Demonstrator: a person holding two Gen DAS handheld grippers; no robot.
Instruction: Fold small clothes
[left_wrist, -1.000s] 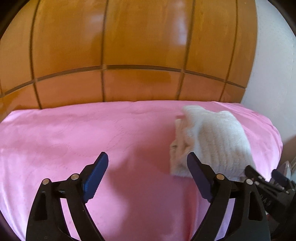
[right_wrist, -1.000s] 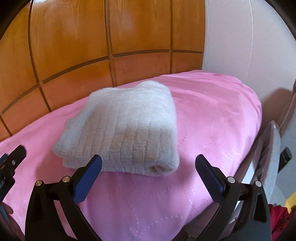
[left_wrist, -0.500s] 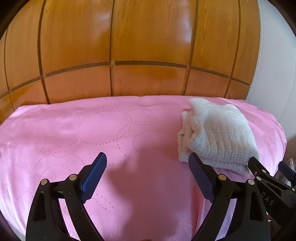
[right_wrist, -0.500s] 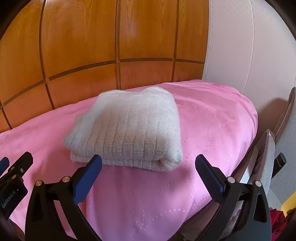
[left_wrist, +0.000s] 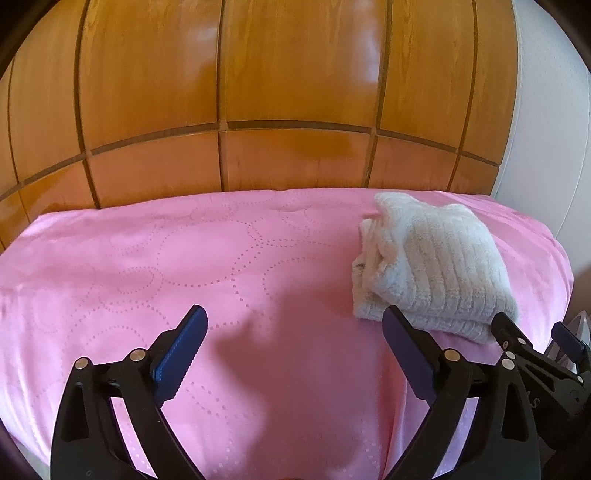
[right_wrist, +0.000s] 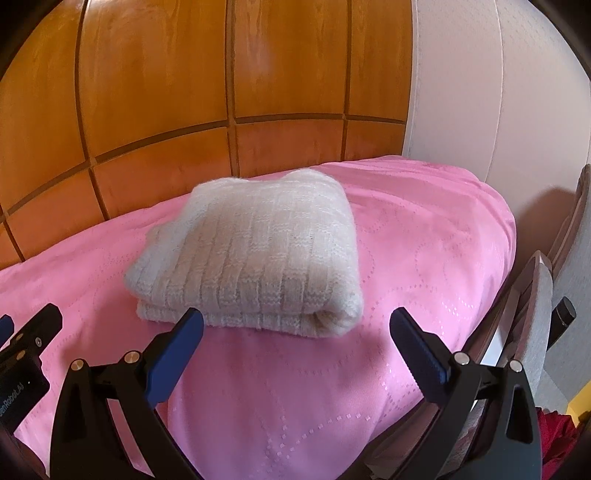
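Observation:
A cream knitted garment (right_wrist: 255, 254), folded into a thick square, lies on the pink cloth (right_wrist: 424, 258) near its far right corner. The same garment (left_wrist: 436, 266) sits to the right in the left wrist view. My left gripper (left_wrist: 293, 321) hovers over bare pink cloth to the left of the garment; its jaws are opening, with nothing between them. My right gripper (right_wrist: 297, 325) stands open just in front of the garment's near folded edge, not touching it. Its black frame (left_wrist: 535, 354) shows at the lower right of the left wrist view.
A glossy wooden panelled wall (left_wrist: 258, 92) rises straight behind the pink cloth. A white wall (right_wrist: 498, 92) stands to the right. A grey chair (right_wrist: 535, 325) is beside the right edge, with something red (right_wrist: 554, 432) below it.
Both views have drawn back a little from the garment and sharpened. The left gripper's jaws have spread slightly wider. The garment has not moved.

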